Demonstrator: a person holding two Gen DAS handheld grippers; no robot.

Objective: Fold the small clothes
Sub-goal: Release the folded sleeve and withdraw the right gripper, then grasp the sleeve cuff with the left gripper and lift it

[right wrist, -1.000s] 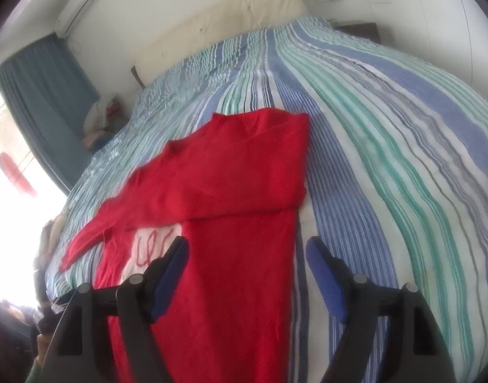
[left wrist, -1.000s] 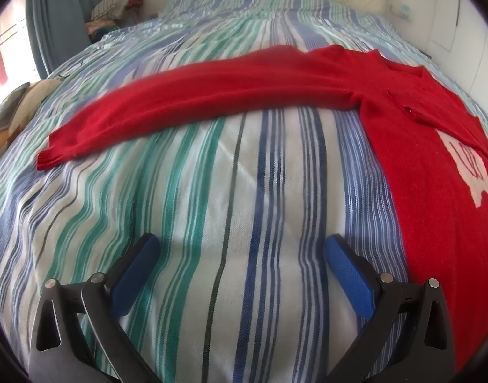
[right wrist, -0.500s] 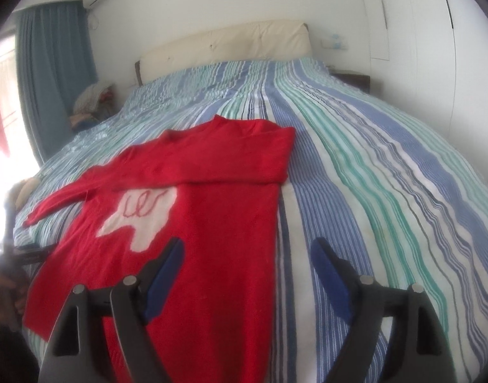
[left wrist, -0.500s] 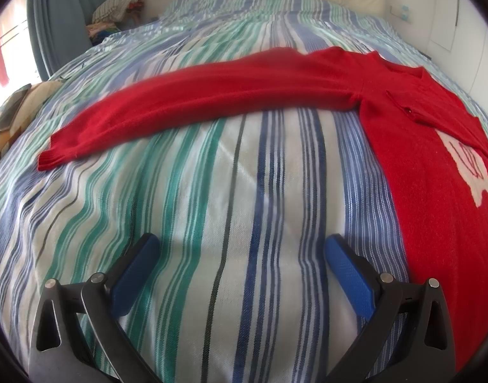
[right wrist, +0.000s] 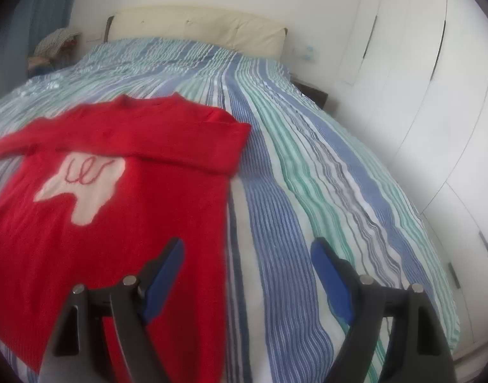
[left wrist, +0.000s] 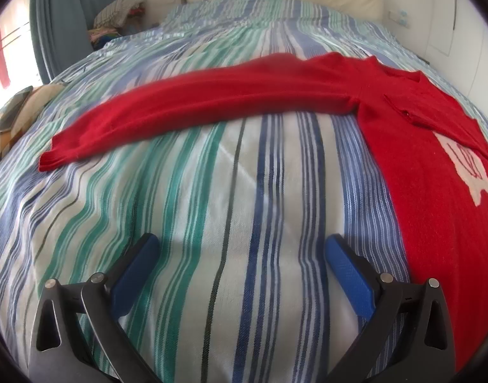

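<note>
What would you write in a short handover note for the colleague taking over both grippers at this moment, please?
Left gripper: open, empty, above bare striped bedspread.
Right gripper: open, empty, above the side edge of the red sweater.
Sweater lies face up on the bed, white patch showing.
Done: one sleeve folded across the chest.
Left: the other sleeve is stretched out flat and needs folding in; then fold the body.

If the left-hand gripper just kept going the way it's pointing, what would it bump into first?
Most likely the bare striped bedspread. The left gripper is open, tilted down at it, nothing between its fingers. The red sweater's sleeve lies farther ahead.
</note>
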